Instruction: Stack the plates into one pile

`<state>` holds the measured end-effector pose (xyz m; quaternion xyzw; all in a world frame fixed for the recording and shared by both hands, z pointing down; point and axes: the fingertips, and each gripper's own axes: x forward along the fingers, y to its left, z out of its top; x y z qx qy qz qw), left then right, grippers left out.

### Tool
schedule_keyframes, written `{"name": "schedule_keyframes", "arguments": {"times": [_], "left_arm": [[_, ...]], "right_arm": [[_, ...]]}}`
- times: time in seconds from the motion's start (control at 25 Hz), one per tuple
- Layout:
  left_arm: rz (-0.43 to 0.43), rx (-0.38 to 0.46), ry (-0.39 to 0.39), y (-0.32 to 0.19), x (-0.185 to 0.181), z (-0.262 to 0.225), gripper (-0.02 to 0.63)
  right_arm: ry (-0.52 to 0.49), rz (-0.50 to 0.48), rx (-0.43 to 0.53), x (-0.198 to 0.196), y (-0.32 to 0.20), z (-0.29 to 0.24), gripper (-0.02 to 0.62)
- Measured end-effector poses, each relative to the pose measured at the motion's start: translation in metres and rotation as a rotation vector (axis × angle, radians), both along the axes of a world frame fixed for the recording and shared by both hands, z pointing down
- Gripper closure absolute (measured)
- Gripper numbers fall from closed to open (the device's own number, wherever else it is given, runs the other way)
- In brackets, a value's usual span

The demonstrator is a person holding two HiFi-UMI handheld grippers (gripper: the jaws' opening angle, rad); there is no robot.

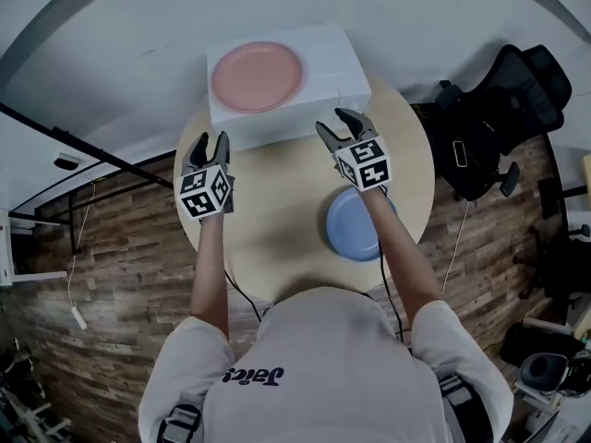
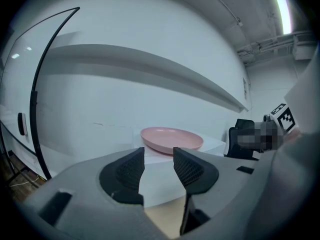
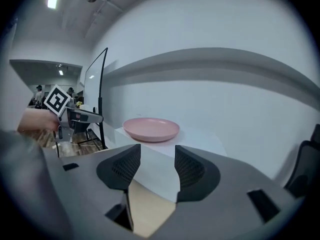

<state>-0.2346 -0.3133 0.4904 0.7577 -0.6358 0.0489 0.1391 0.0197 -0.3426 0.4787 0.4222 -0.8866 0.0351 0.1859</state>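
Head view is showing nothing stacked; round pink plate [image 1: 257, 76] sitting on white box [image 1: 342, 63] at round beige table's [image 1: 277, 192] far edge; round blue plate [image 1: 351, 233] lying nearer; left gripper [image 1: 211, 139], right gripper [image 1: 334, 123] hovering spread, empty.

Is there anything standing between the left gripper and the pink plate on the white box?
Nothing loose does. The left gripper, jaws open and empty, faces the pink plate across bare table. The plate lies atop the white box, whose front wall shows between the jaws, so the gripper probably must rise.
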Motion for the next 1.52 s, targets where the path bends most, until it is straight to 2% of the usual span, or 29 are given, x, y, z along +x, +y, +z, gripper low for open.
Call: {"name": "schedule_keyframes", "arguments": {"times": [0.12,0.28,0.4,0.64,0.8,0.92,1.04,1.16,1.36,1.52], "left_arm": [[0.023,-0.002,0.024,-0.023,-0.020,-0.010,0.436],[0.141,-0.069,0.202,-0.052,-0.022,-0.018,0.436],[0.173,-0.120,0.251,-0.070,-0.022,-0.015,0.436],[0.125,-0.227,0.220,-0.103,-0.028,0.005,0.436],[0.142,-0.267,0.251,-0.120,-0.022,0.014,0.436],[0.148,-0.292,0.255,-0.126,-0.018,0.021,0.436],[0.134,-0.320,0.275,-0.129,-0.019,0.026,0.442],[0.131,-0.333,0.290,-0.131,-0.018,0.024,0.474],[0.109,-0.358,0.275,-0.127,-0.016,0.024,0.483],[0.101,-0.356,0.303,-0.116,-0.012,0.024,0.488]], "right_arm": [[-0.019,-0.047,-0.015,-0.017,-0.028,-0.008,0.376],[-0.108,-0.071,-0.107,-0.033,-0.065,-0.016,0.376],[-0.073,-0.066,-0.119,-0.041,-0.093,-0.017,0.376],[-0.079,-0.035,-0.220,-0.055,-0.138,-0.001,0.376],[-0.083,0.026,-0.305,-0.057,-0.154,0.017,0.377],[-0.067,0.058,-0.352,-0.056,-0.158,0.030,0.416],[-0.044,0.064,-0.359,-0.058,-0.160,0.034,0.465],[-0.028,0.062,-0.361,-0.059,-0.161,0.031,0.468],[-0.043,0.085,-0.367,-0.057,-0.157,0.029,0.488],[-0.063,0.095,-0.363,-0.052,-0.145,0.026,0.493]]}}
